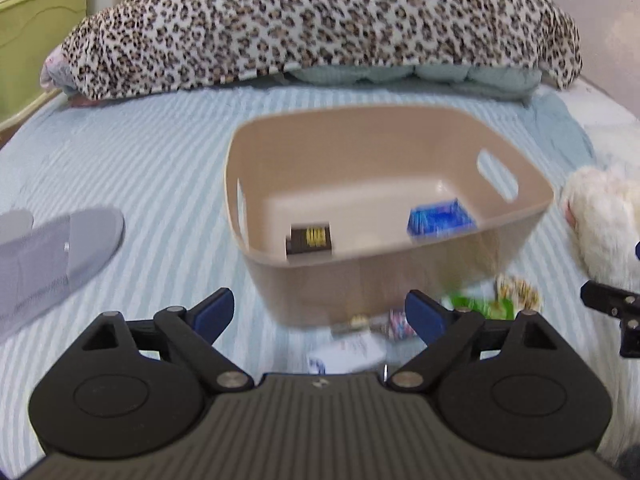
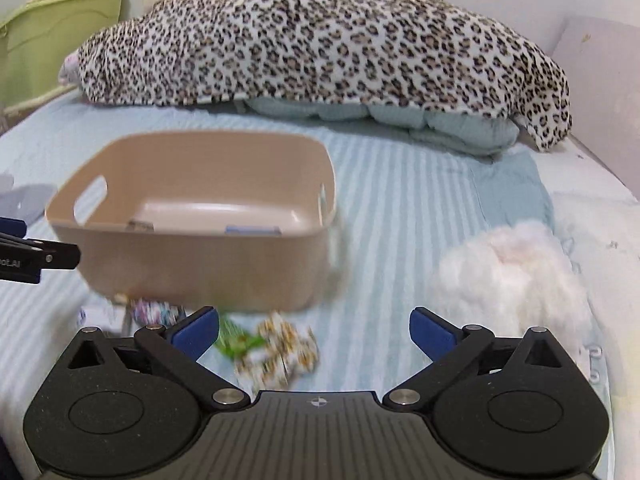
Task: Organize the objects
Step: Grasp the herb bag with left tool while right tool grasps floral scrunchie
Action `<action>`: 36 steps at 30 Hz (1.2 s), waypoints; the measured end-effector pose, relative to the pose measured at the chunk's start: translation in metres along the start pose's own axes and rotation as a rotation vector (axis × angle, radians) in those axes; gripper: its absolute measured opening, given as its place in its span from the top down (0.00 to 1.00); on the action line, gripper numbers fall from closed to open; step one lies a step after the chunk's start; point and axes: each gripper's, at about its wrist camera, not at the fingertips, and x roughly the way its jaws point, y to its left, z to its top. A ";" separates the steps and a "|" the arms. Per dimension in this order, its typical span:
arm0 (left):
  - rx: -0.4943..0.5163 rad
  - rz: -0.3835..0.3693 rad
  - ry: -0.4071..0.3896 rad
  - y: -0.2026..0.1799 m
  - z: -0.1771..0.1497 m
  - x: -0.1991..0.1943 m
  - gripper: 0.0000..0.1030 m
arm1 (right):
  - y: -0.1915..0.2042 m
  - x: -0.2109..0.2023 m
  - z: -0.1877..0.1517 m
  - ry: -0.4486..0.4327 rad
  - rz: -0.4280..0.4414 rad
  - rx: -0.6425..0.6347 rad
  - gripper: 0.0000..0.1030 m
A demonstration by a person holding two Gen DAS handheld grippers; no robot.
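Observation:
A beige plastic bin [image 1: 400, 280] stands on the striped bed; it also shows in the right wrist view [image 2: 200, 268]. Inside lie a dark brown packet [image 1: 311, 239] and a blue packet [image 1: 440, 218]. In front of the bin lie small items: a white box [image 1: 348, 354], a green-and-patterned packet [image 1: 496, 300] [image 2: 276, 344] and a pink-blue packet [image 1: 400, 322] [image 2: 154, 312]. My left gripper [image 1: 320, 314] is open and empty just before the bin. My right gripper [image 2: 314, 330] is open and empty over the patterned packet.
A leopard-print blanket [image 1: 312, 24] [image 2: 320, 44] over a pale quilt fills the back of the bed. A white fluffy toy [image 1: 604, 228] [image 2: 516, 276] lies to the right, a grey slipper [image 1: 60, 252] to the left. A green cabinet [image 1: 36, 32] stands at far left.

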 end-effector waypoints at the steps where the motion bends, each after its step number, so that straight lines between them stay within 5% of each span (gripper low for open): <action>1: -0.003 0.002 0.011 -0.001 -0.006 0.001 0.10 | -0.001 0.001 -0.005 0.011 0.002 0.000 0.00; 10: 0.006 -0.006 0.124 -0.007 -0.041 0.026 0.10 | 0.000 0.028 -0.041 0.108 0.011 -0.009 0.00; 20: -0.068 -0.035 0.213 -0.015 -0.051 0.060 0.10 | 0.016 0.069 -0.051 0.110 0.041 -0.006 0.01; 26: -0.085 -0.038 0.236 -0.012 -0.054 0.068 0.12 | 0.027 0.091 -0.052 0.118 0.050 -0.020 0.24; 29: -0.089 -0.039 0.222 -0.009 -0.053 0.066 0.30 | 0.029 0.090 -0.054 0.101 0.072 -0.025 0.38; 34: -0.044 -0.099 0.233 -0.007 -0.052 0.059 0.67 | 0.036 0.085 -0.055 0.106 0.091 -0.054 0.86; 36: -0.039 -0.112 0.236 -0.005 -0.053 0.053 0.71 | 0.037 0.082 -0.056 0.108 0.088 -0.054 0.90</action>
